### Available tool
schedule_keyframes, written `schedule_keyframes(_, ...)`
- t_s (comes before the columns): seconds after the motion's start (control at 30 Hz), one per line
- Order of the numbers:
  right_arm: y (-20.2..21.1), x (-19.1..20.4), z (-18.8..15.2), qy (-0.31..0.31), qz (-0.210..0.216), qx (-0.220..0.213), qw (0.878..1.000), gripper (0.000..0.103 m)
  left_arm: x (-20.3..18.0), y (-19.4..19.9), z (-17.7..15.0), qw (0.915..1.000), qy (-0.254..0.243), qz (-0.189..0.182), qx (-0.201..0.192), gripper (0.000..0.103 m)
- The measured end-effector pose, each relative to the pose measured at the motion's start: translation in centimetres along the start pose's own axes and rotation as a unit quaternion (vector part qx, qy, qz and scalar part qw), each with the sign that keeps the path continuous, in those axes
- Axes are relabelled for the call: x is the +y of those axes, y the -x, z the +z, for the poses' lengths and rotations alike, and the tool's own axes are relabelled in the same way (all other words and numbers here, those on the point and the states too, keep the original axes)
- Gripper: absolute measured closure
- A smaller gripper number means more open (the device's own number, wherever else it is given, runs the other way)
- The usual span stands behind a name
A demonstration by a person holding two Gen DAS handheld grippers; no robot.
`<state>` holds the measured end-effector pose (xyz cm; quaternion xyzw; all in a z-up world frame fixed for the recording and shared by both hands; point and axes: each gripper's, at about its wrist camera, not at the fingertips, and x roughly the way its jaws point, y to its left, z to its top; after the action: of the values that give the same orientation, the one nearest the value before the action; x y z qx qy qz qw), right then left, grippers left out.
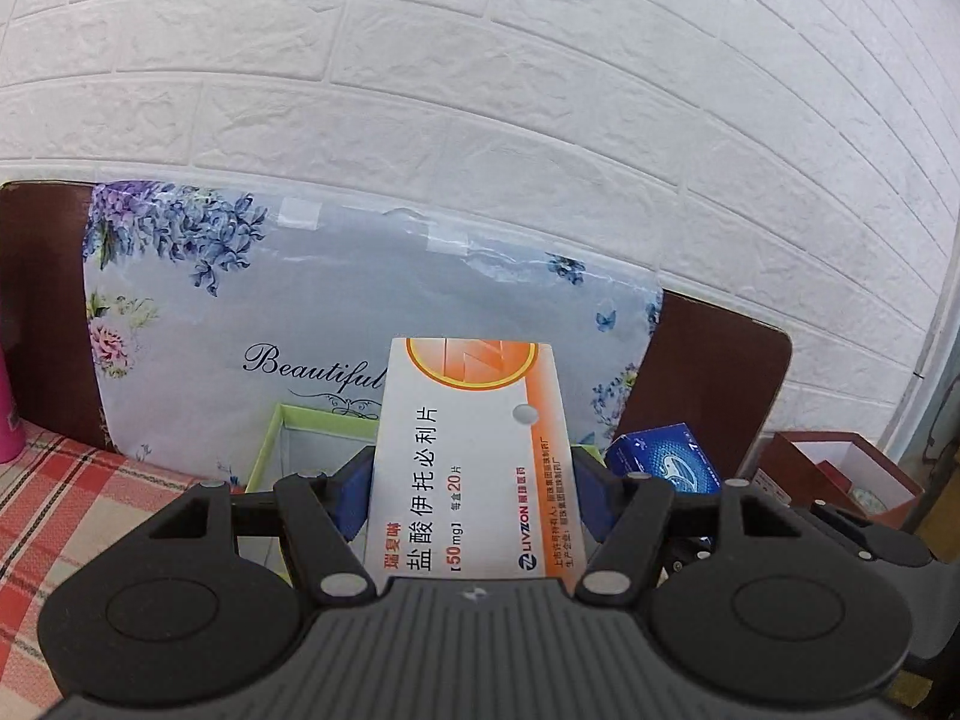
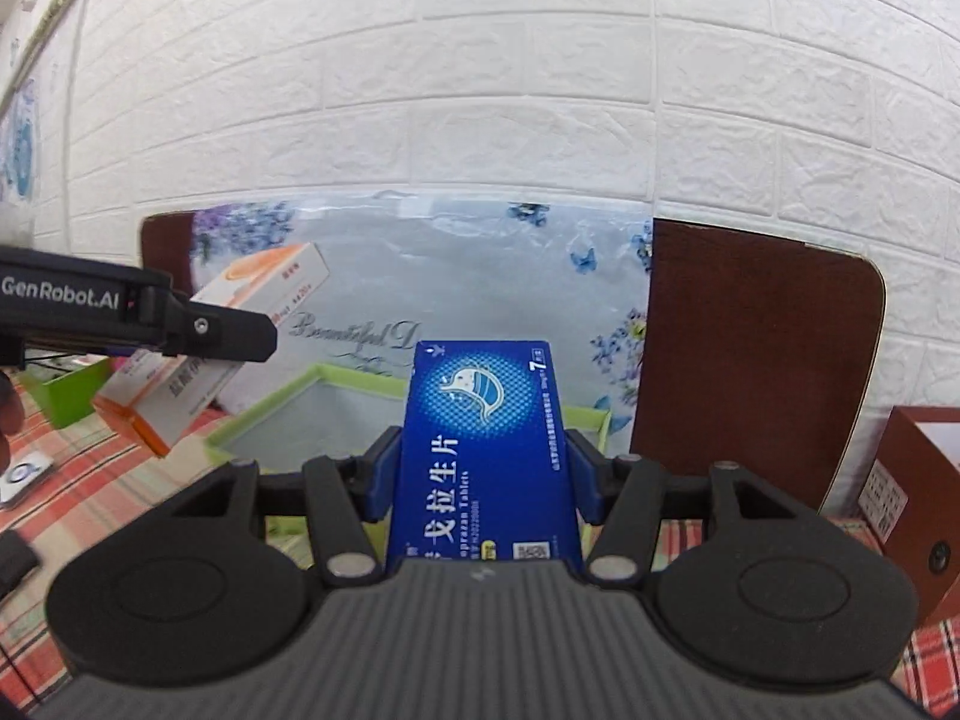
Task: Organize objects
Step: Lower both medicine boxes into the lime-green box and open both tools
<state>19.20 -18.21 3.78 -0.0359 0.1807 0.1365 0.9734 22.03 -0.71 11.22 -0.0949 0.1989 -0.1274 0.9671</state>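
Observation:
My left gripper [image 1: 474, 486] is shut on a white and orange medicine box [image 1: 468, 420], which stands up between the blue pads. My right gripper [image 2: 483, 471] is shut on a blue tablet box [image 2: 483, 420] in the same way. Both are held in the air over a green-rimmed open tray [image 2: 360, 375] [image 1: 318, 417] on the plaid tablecloth [image 1: 90, 510]. In the right wrist view the left gripper [image 2: 240, 333] reaches in from the left with the white and orange box [image 2: 174, 402]. The blue box [image 1: 666, 459] shows at the right of the left wrist view.
A floral plastic sheet [image 1: 330, 300] leans on a brown board [image 2: 750, 360] against the white brick wall. A red-brown open box [image 2: 918, 462] stands at the right. A second green box [image 2: 72, 393] and a pink bottle [image 1: 9, 420] stand at the left.

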Motion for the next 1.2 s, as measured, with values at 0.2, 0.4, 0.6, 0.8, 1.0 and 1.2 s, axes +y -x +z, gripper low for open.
schedule_keyframes(0.2,-6.8,-0.4,-0.1,0.009,-0.036,0.017,0.999,0.048,1.4,-6.0,0.6,0.9997,0.001,0.022,0.011,0.034)
schedule_keyframes(0.4,-11.8,-0.6,-1.2,0.034,-0.056,0.046,0.997,0.047,2.7,-10.4,-0.3,0.9995,0.0,0.024,0.022,0.026)
schedule_keyframes(0.6,-12.3,0.3,-3.3,0.093,-0.052,0.038,0.994,0.006,3.5,-11.0,-1.9,0.9979,-0.002,0.038,0.051,0.02)
schedule_keyframes(0.8,-9.9,0.6,-2.8,0.099,-0.056,0.024,0.993,0.0,2.7,-7.9,-1.2,0.9976,-0.003,0.05,0.048,0.02)
schedule_keyframes(1.0,-4.8,0.5,-0.9,0.083,-0.05,-0.01,0.995,0.0,0.3,-3.4,-0.4,0.9953,-0.002,0.07,0.066,0.02)
schedule_keyframes(1.2,0.7,0.9,-0.6,0.073,-0.043,-0.036,0.996,0.0,-1.0,1.3,-1.5,0.9956,0.0,0.071,0.062,0.02)
